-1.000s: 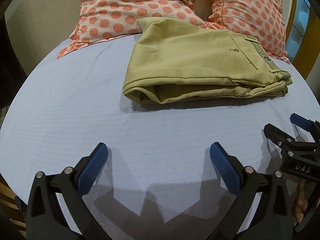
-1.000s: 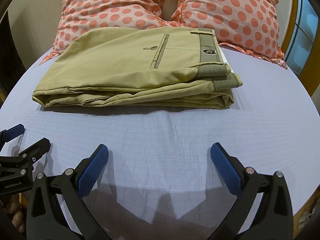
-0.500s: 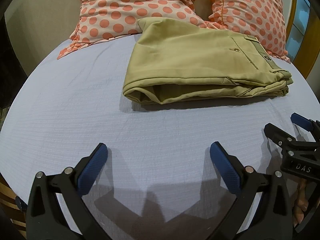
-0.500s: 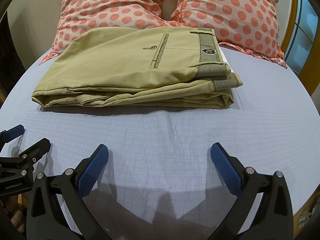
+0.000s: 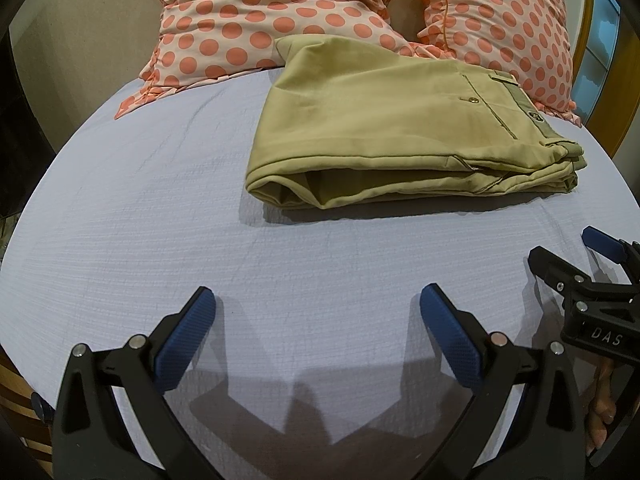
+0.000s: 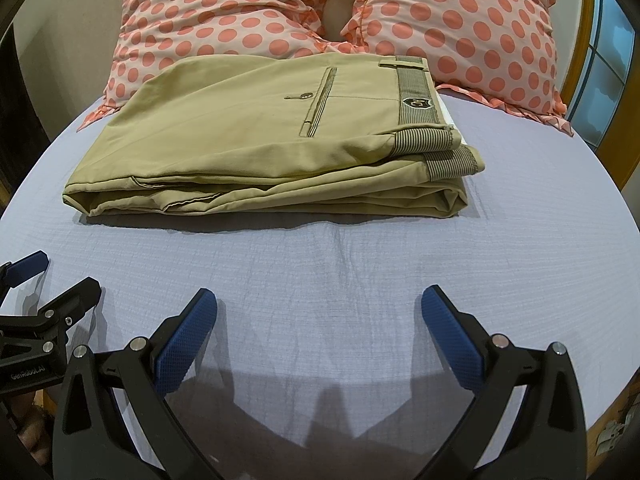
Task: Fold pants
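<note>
Both grippers [image 5: 316,308] [image 6: 318,308] gape, well short of folded pants [image 6: 264,136].

Bed [image 5: 160,240] covered with a pale lavender sheet [image 6: 360,280], lightly creased. Lying directly on it: folded khaki pants [image 6: 260,136], at 12 o'clock in the right wrist view and 1 o'clock in the left wrist view [image 5: 380,136]. Two pink polka-dot pillows [image 6: 224,4] [image 6: 472,20] stand side by side behind the pants at the head end, touching the pants' far edge.
</note>
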Motion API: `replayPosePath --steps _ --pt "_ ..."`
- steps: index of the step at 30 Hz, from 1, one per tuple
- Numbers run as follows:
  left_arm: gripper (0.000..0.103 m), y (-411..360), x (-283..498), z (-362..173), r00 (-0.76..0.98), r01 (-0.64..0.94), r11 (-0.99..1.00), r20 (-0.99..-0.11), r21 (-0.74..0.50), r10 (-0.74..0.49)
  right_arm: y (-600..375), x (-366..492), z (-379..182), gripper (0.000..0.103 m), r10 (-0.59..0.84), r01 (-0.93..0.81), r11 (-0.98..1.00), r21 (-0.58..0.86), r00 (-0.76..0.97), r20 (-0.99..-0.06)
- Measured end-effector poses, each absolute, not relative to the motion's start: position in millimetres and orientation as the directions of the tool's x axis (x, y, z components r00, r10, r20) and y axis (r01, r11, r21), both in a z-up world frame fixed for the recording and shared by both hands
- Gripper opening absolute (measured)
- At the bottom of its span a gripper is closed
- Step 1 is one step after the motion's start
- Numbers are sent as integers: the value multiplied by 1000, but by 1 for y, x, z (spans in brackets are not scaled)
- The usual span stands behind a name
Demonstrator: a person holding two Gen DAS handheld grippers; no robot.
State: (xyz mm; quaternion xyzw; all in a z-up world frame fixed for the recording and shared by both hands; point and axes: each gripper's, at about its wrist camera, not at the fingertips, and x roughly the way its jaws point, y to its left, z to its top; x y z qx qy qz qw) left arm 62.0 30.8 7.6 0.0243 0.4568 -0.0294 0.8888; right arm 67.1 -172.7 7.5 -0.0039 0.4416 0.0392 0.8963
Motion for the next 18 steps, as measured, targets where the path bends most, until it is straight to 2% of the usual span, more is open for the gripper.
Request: replayPosePath --steps 18 --pt "101 32 63 8 583 70 997 -812 16 -27 -175 68 8 102 61 -63 998 29 608 -792"
